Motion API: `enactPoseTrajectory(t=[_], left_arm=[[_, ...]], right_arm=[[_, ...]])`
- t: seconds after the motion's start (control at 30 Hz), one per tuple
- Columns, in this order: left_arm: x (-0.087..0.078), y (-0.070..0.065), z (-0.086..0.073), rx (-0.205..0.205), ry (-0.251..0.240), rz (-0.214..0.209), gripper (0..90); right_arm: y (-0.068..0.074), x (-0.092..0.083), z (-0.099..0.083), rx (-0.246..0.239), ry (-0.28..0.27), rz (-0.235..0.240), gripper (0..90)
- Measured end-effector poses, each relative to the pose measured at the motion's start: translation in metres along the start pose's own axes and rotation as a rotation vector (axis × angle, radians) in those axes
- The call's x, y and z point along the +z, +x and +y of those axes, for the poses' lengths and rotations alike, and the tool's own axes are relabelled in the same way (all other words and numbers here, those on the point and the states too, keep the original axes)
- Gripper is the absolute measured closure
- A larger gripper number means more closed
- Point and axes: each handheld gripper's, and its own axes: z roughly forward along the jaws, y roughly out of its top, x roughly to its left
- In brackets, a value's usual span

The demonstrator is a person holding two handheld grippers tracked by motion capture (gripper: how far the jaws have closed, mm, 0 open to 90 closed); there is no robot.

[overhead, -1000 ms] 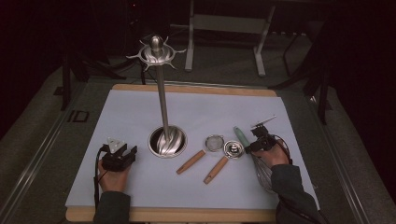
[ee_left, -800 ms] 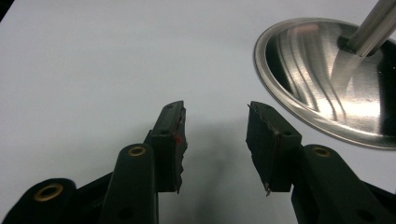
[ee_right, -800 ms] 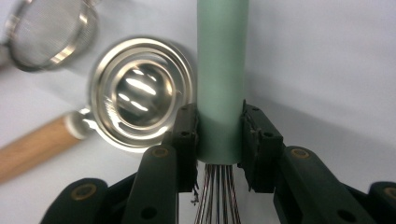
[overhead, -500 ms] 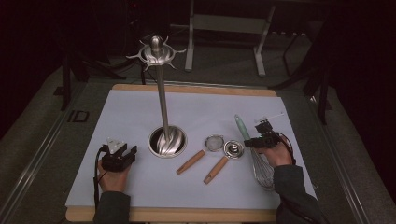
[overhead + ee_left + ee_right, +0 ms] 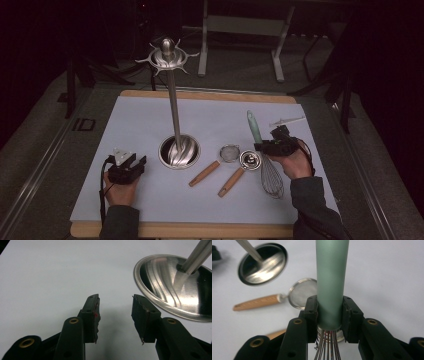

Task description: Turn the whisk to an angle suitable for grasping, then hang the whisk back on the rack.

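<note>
Green-handled whisk (image 5: pixel 332 282) sits clamped in the right tongs (image 5: pixel 330 315), gripped just above its wires, near the worktop's (image 5: pixel 150 125) right edge. Just left lie a small strainer (image 5: pixel 229 153) and a round-headed, wooden-handled utensil (image 5: pixel 250 160). Left tongs (image 5: pixel 115 315) rest agape on bare mat, holding nothing, beside the steel stand's base (image 5: pixel 175 287). Its tall pole (image 5: pixel 173 107) rises mid-worktop; open room lies behind.

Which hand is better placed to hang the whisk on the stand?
Right. The right gripper is shut on the whisk at its green handle. The left gripper is open and holds nothing, low beside the stand base.
</note>
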Motion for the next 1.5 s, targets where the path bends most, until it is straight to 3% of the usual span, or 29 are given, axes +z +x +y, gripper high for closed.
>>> enactPoseTrajectory(t=[0.57,1.5], left_arm=[[-0.001,-0.001,0.0,0.013,-0.004,-0.003,57.9],[-0.001,-0.001,0.0,0.016,-0.006,-0.005,57.9]], right_arm=[[0.04,-0.014,0.026,-0.133,-0.124,0.059,69.3],[0.071,-0.022,0.046,-0.237,-0.258,0.151,69.3]])
